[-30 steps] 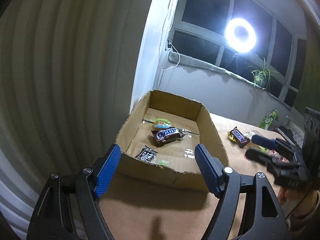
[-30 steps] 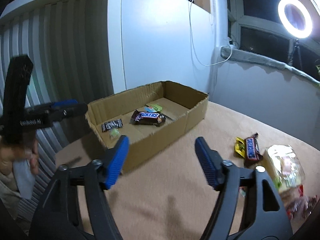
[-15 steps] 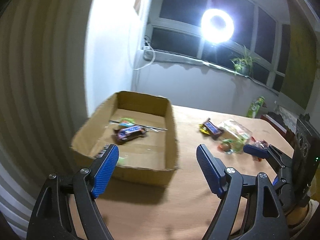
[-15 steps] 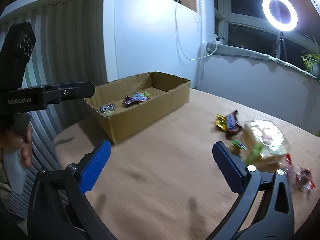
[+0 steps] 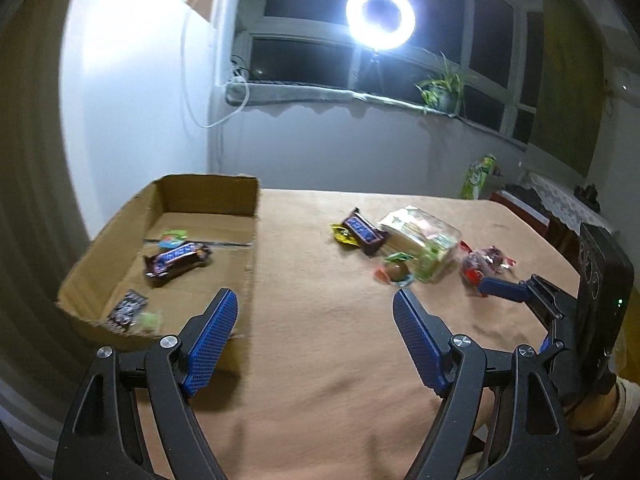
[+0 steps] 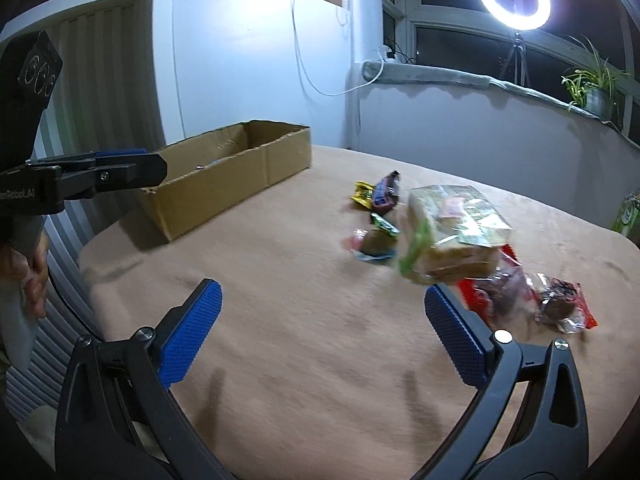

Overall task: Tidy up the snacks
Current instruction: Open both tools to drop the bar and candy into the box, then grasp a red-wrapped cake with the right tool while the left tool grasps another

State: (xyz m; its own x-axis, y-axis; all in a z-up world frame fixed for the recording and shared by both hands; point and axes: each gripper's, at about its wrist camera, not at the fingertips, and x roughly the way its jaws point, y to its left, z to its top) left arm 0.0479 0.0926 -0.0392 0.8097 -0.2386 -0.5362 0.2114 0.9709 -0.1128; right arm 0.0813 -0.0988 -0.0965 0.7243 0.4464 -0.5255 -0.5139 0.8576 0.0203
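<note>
Snacks sit in two groups on the tan counter (image 5: 320, 360). Loose pile, right of centre in left-wrist view: a clear sandwich pack (image 5: 424, 236), largest item; a dark blue choc bar (image 5: 366, 232) lying on a yellow wrapper (image 5: 342, 236) just left of it; a small round candy (image 5: 394, 272) w/ green wrapper end in front of the pack; red-wrapped sweets (image 5: 480, 266) to the pack's right. In right-wrist view the same pile is at centre-right, the sandwich pack (image 6: 456, 228) partly over the red wrappers (image 6: 520, 296); motion blur there, so the small pieces are prob. two or three separate candies, hard to count.

Cardboard box (image 5: 160, 208) stands at the counter's left end, open top, well apart from the pile. Inside: a Snickers bar (image 5: 176, 262) mid-floor, a green/teal small packet (image 5: 172, 238) just behind it, a black-and-white packet (image 5: 128, 312) and a pale green bit near the front wall.

Left gripper (image 5: 316, 320) hovers over bare counter btwn box and pile, jaws apart, nothing btwn the blue pads. Right gripper (image 6: 320, 320) spread wide, also empty, its right pad near the red wrappers but not touching. Each gripper shows in the other's view: right one at far right edge (image 5: 500, 288), left one at far left (image 6: 120, 168) beside the box, a hand (image 6: 34, 276) on its handle.

Behind: ring light (image 5: 380, 14), potted plant (image 5: 440, 92) on the sill, dark window.
</note>
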